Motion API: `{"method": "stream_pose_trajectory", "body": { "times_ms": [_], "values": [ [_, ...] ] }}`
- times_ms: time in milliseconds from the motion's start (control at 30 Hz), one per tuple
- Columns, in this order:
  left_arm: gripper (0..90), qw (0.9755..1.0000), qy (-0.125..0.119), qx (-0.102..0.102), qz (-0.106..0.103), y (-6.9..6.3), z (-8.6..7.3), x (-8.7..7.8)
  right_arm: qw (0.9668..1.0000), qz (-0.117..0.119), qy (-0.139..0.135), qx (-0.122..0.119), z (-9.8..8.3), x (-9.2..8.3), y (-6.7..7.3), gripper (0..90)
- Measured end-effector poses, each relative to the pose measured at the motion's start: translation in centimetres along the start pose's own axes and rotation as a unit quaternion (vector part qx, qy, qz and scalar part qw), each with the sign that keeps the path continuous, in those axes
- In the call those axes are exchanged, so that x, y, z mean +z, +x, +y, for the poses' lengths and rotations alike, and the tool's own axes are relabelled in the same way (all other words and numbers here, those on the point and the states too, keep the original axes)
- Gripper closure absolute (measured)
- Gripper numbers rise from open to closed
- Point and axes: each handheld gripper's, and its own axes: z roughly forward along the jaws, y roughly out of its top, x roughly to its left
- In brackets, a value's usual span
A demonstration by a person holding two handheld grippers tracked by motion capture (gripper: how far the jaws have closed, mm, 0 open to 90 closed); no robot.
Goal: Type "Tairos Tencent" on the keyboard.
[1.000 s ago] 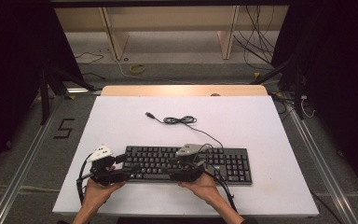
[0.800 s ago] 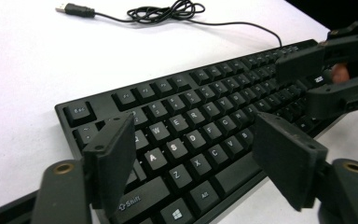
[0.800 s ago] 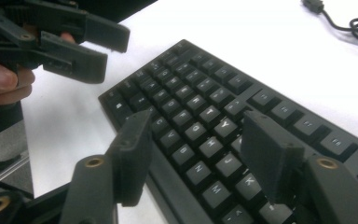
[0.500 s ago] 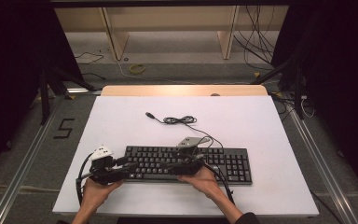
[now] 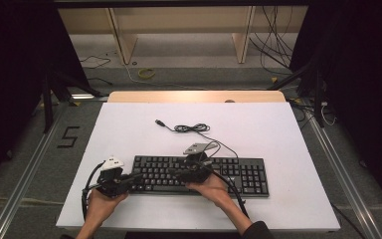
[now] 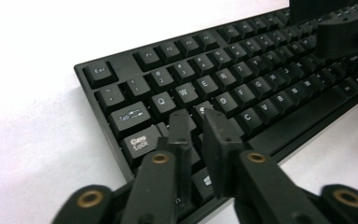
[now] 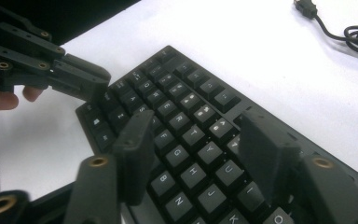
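Note:
A black keyboard point(image 5: 238, 174) lies near the front of the white table point(image 5: 288, 129). My left gripper point(image 5: 138, 178) rests at the keyboard's left end. In the left gripper view its jaws point(image 6: 198, 123) have just been closing and stand almost together over the A and S keys, with only a slit and nothing I can see between them. My right gripper point(image 5: 173, 174) hovers over the middle keys. Its jaws point(image 7: 198, 128) have just been closing a little but still stand wide apart above the keyboard point(image 7: 182, 93), gripping nothing. The left gripper point(image 7: 93, 84) shows beyond them.
The keyboard's cable point(image 5: 191, 128) lies coiled behind it, ending in a USB plug point(image 5: 158, 121). A wooden strip point(image 5: 194, 96) runs along the table's far edge. Cables lie on the floor beyond, and a "5" mark point(image 5: 68, 136) is on the floor at the left.
The left gripper's jaws have come together from wide open. The right gripper has shifted slightly over the keys. The keyboard and the cable lie where they were.

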Motion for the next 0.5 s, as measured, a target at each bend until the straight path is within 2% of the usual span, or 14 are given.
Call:
{"method": "stream_pose_trajectory", "body": {
  "times_ms": [167, 500],
  "values": [
    [89.1, 0.9999, 0.009, 0.005, 0.005, 0.2, 0.0, 0.1, 1.0000, -0.002, 0.004, -0.005, 0.2, 0.6, 0.2, 60.1],
    [89.3, 0.9997, 0.025, 0.006, 0.005, 0.2, -0.1, 0.3, 0.9996, -0.011, 0.023, -0.010, 0.4, 1.9, 0.4, 82.9]
  ]
}}
